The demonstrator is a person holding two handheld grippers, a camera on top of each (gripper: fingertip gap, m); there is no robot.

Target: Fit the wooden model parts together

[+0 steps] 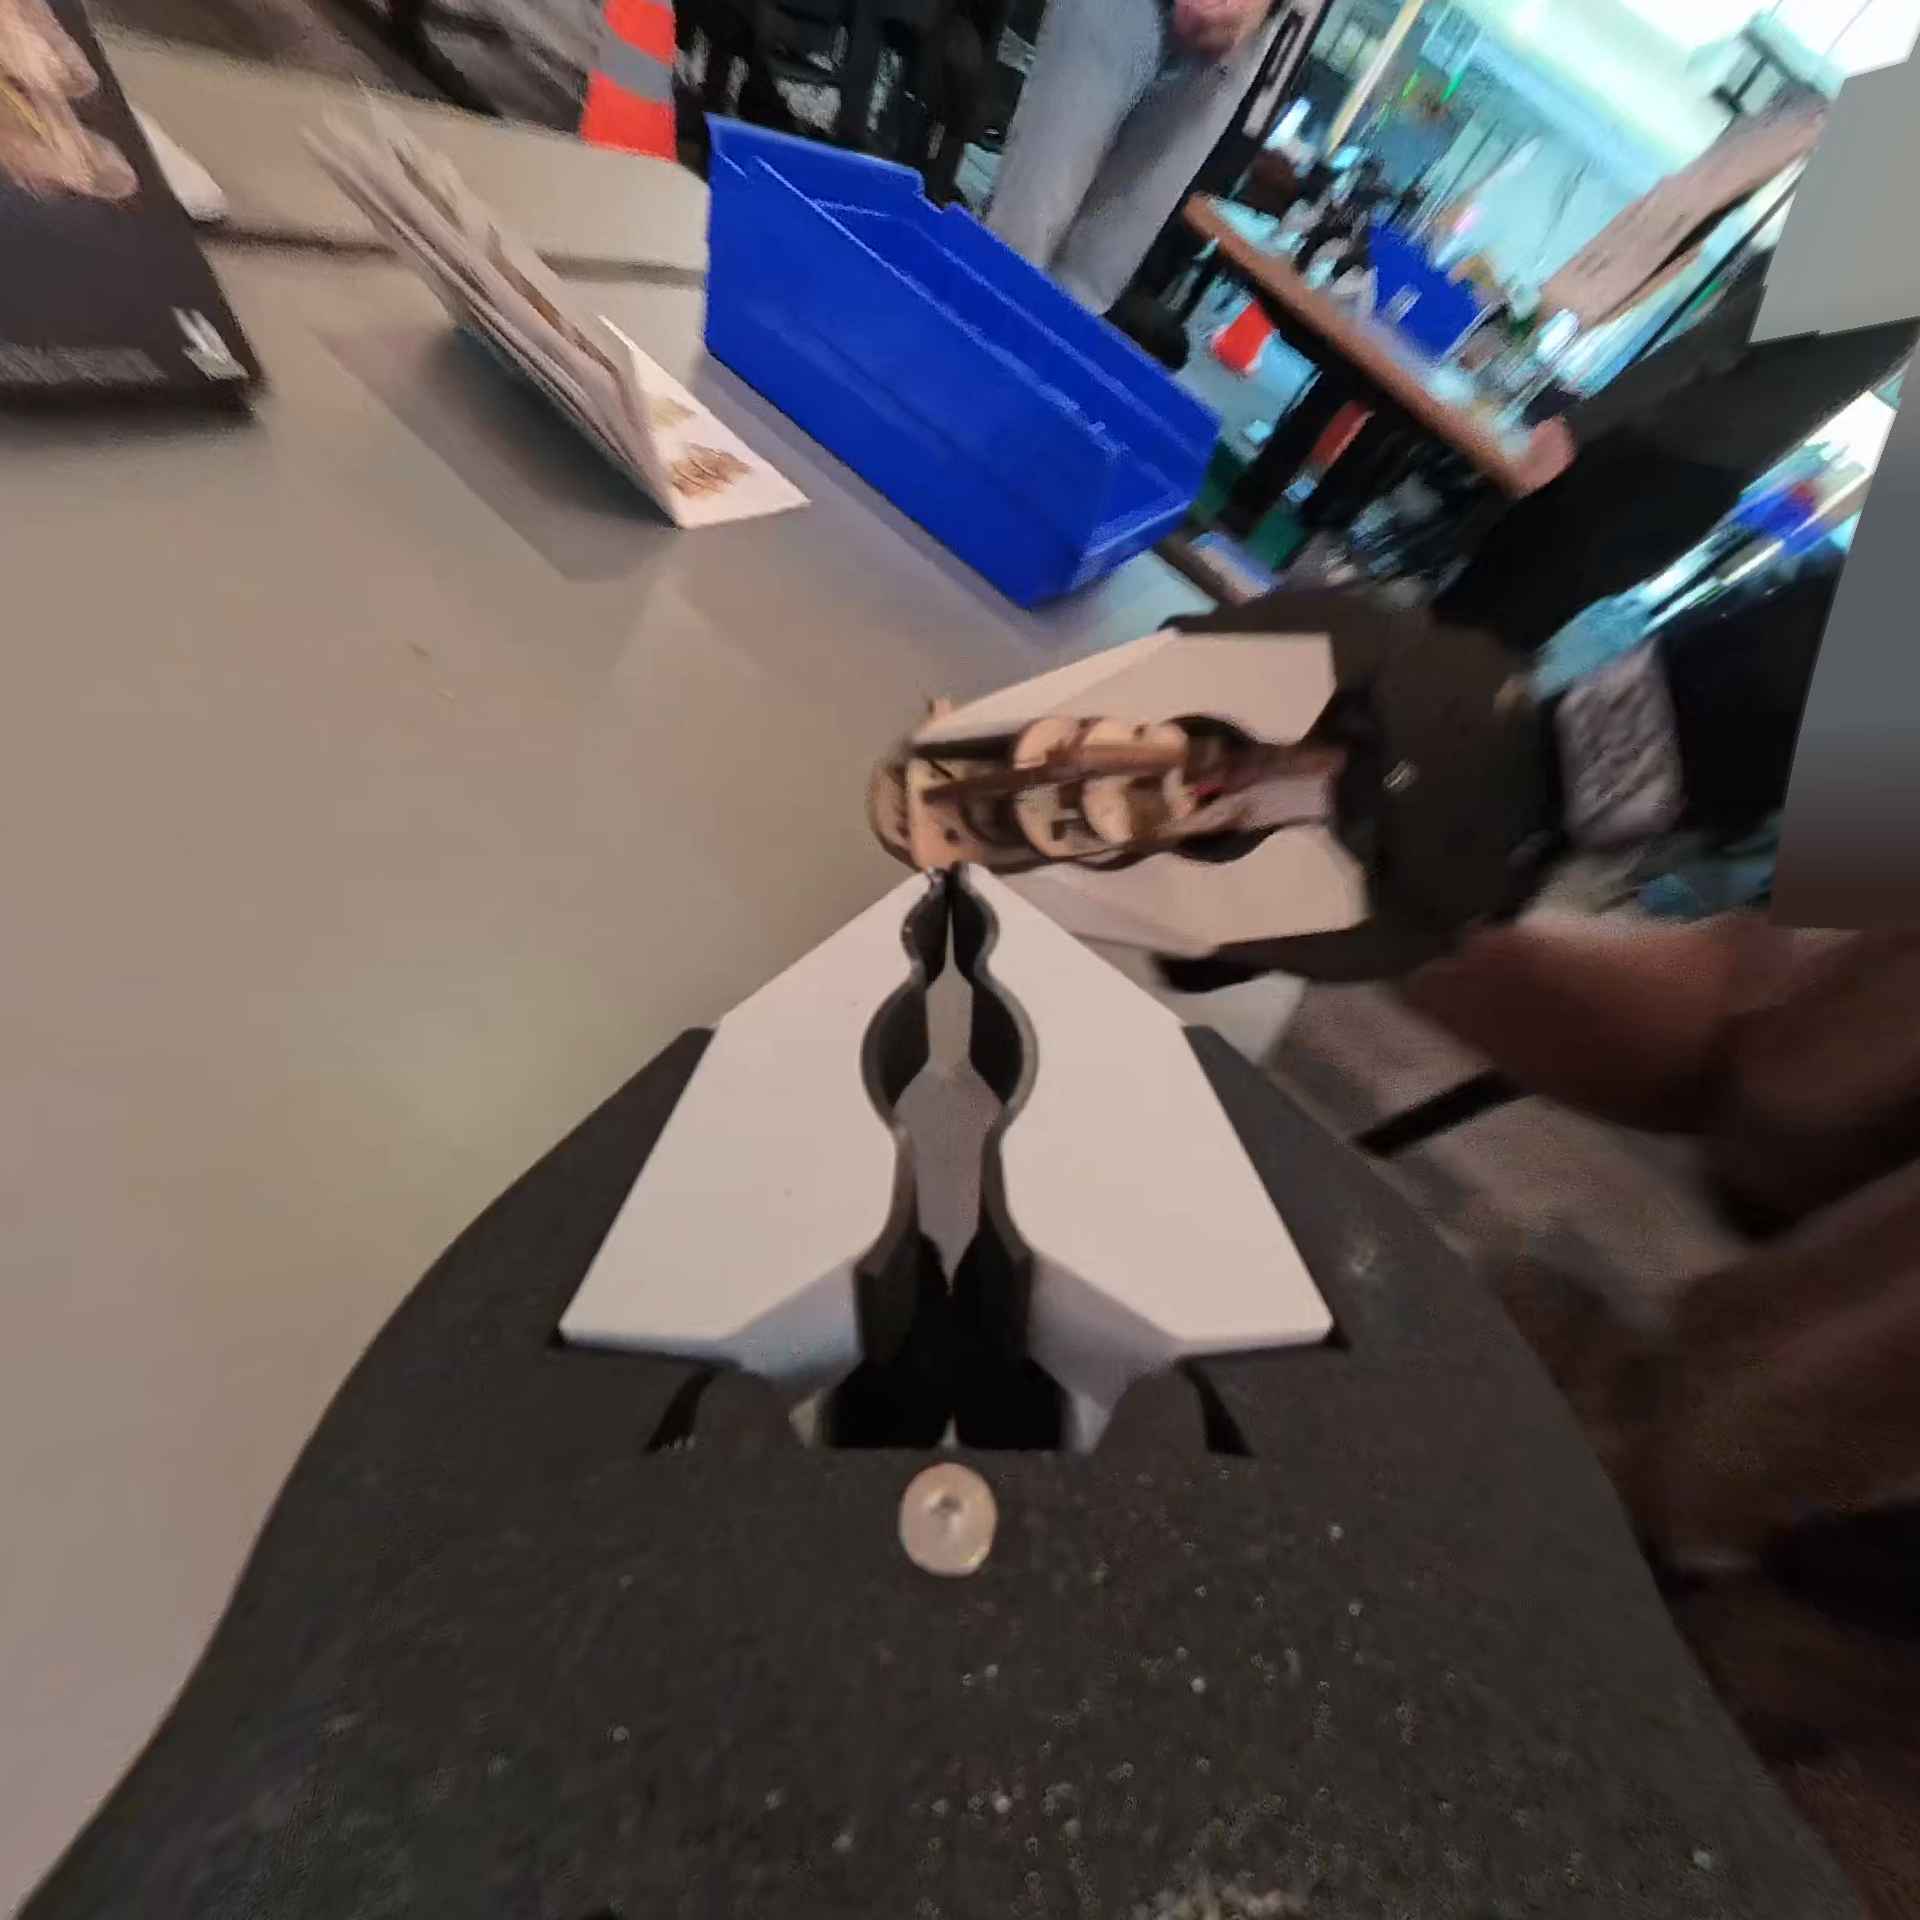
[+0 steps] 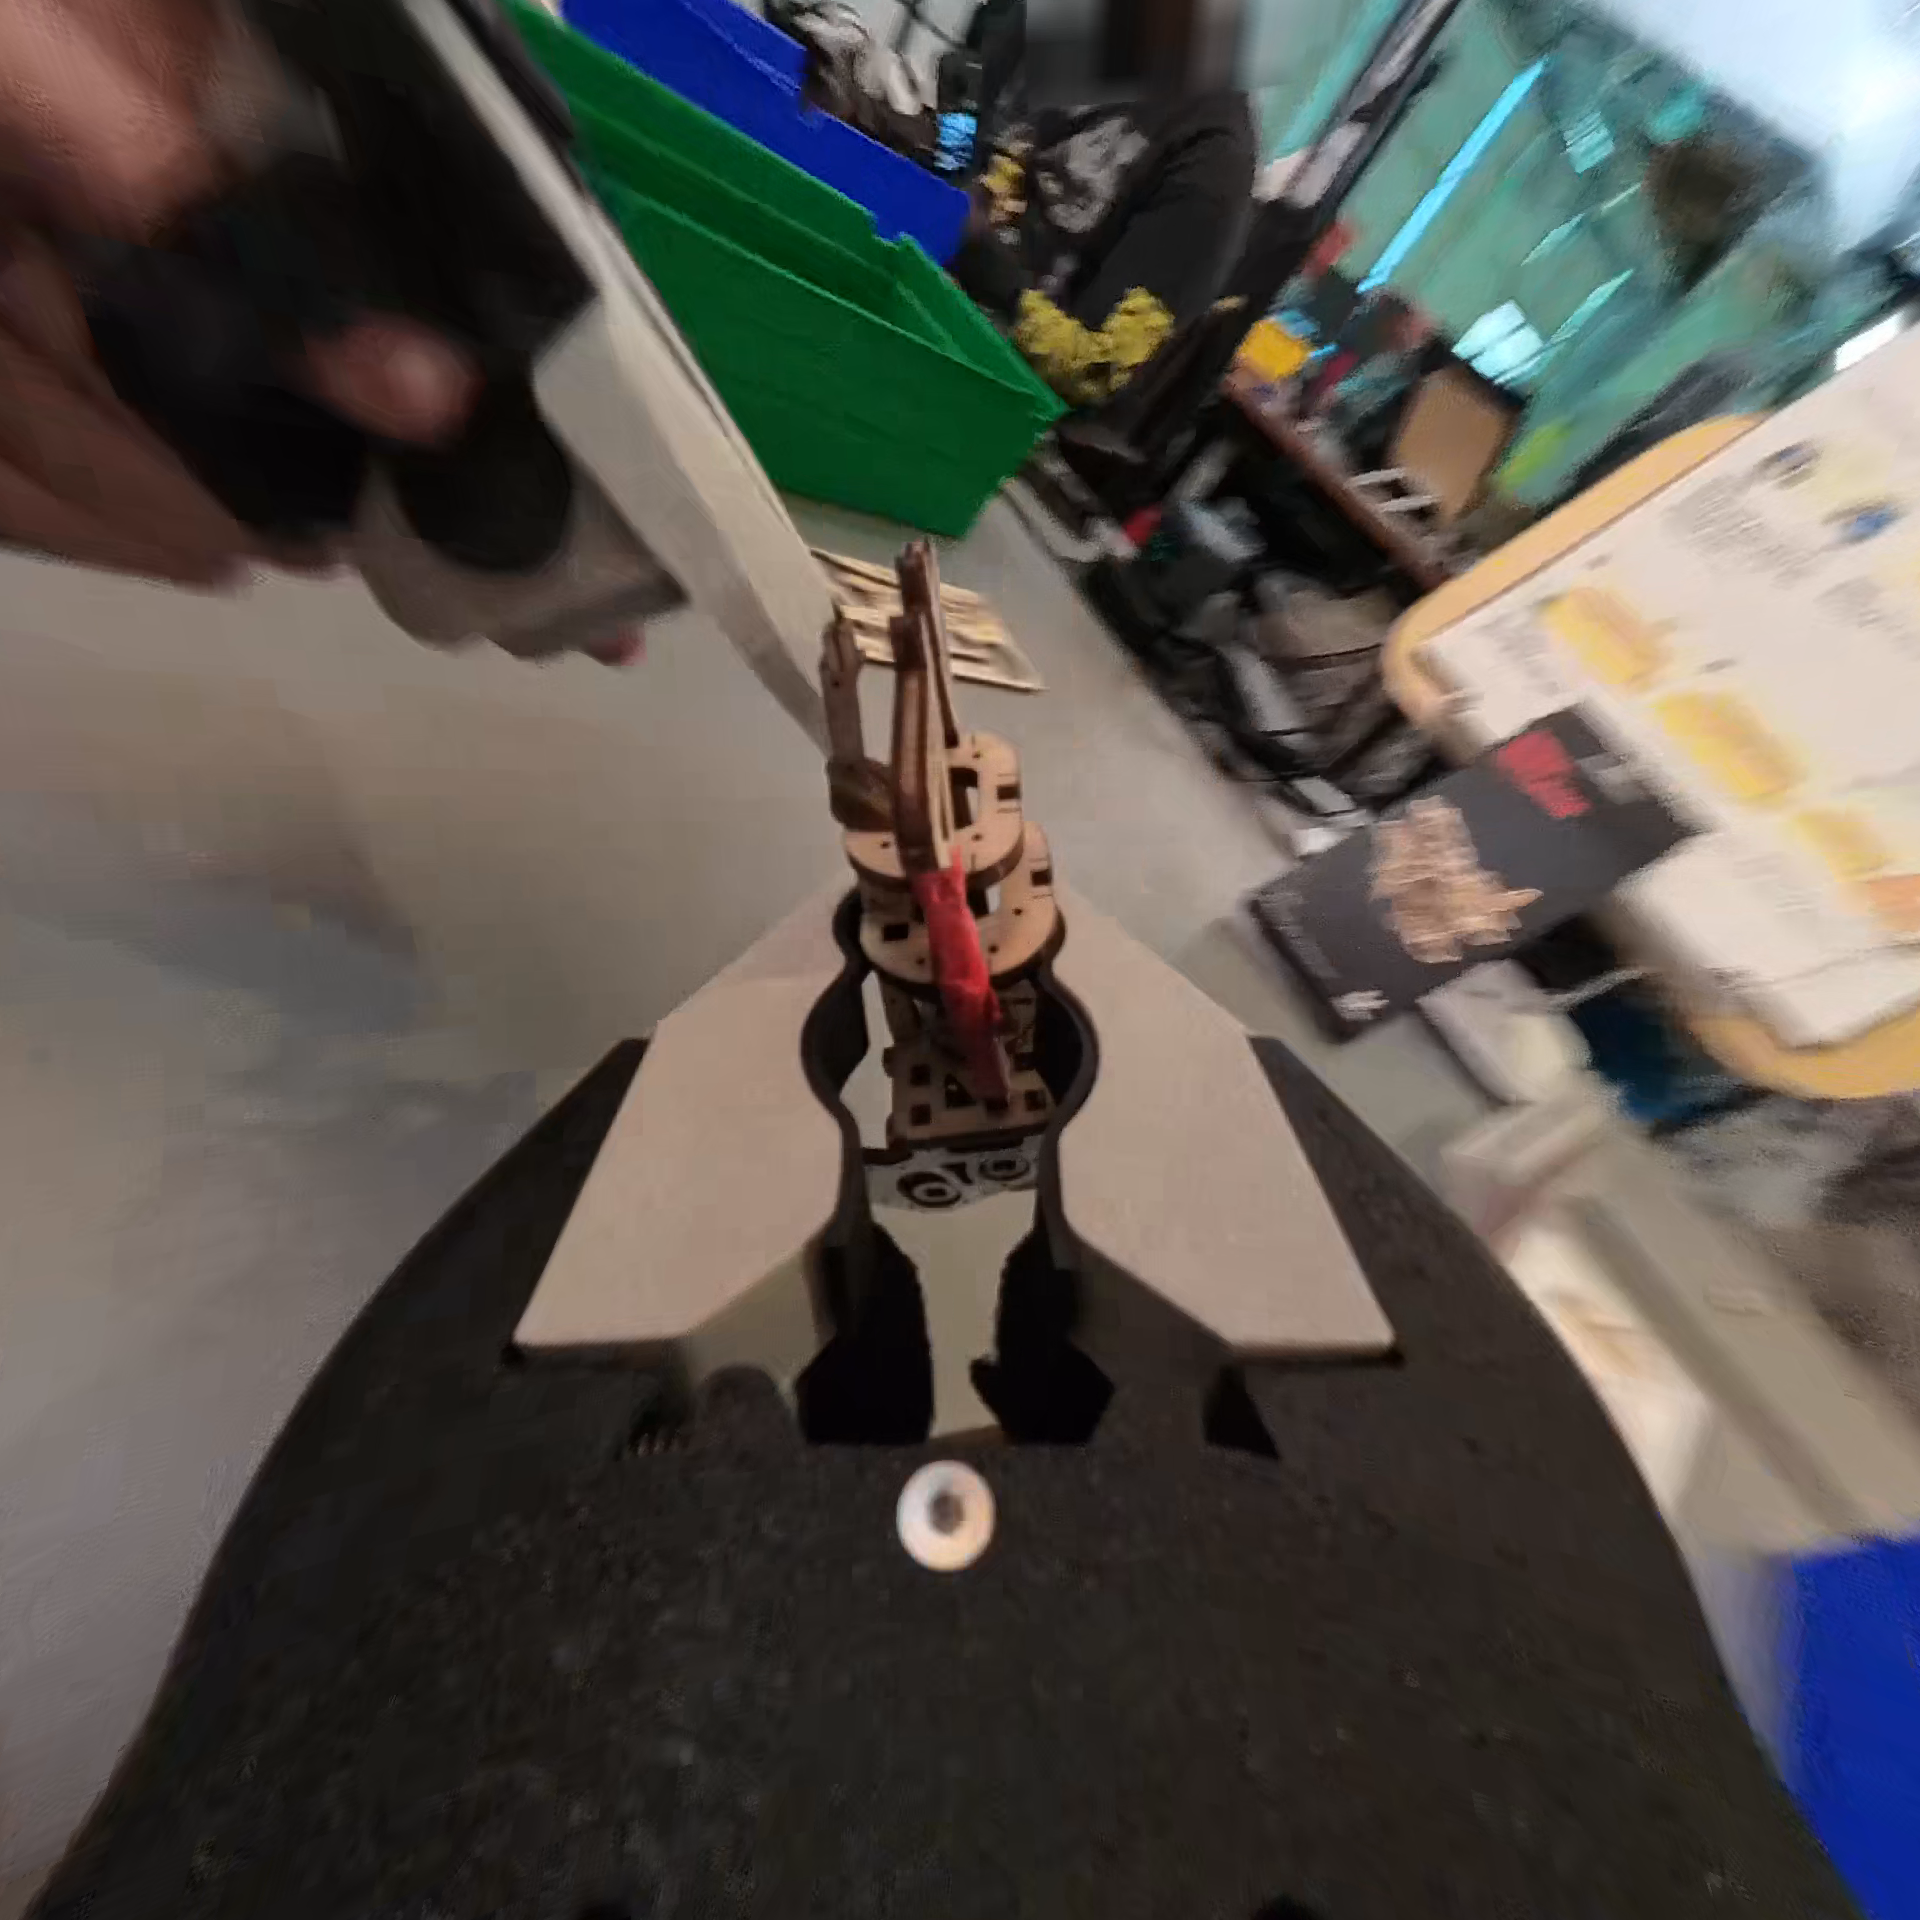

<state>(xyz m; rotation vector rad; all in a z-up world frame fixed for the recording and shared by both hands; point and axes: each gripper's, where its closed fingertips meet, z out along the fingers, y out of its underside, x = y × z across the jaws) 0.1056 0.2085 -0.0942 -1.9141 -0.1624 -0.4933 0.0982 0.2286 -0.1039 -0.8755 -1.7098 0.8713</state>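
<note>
My right gripper (image 2: 951, 925) is shut on a partly built wooden model (image 2: 977, 800), a stack of round plywood discs with brown upright pieces and a red strip down its front. The model sticks out past the fingertips. In the left wrist view the right gripper (image 1: 966, 800) comes in from the right and holds the model (image 1: 1039, 795) sideways above the grey table (image 1: 364, 779). My left gripper (image 1: 943, 885) is shut, and its tips touch the model's near end. I cannot tell whether anything is pinched between them. In the right wrist view, the left gripper's finger (image 2: 707, 499) slants down to the model's top.
A blue bin (image 1: 935, 364) and sheets of wooden parts (image 1: 540, 312) lie on the table's far side, a black box (image 1: 94, 260) at the left. The right wrist view shows a green bin (image 2: 831, 343), the black box (image 2: 1455, 883) and a hand (image 2: 156, 312). A person (image 1: 1101, 135) stands behind.
</note>
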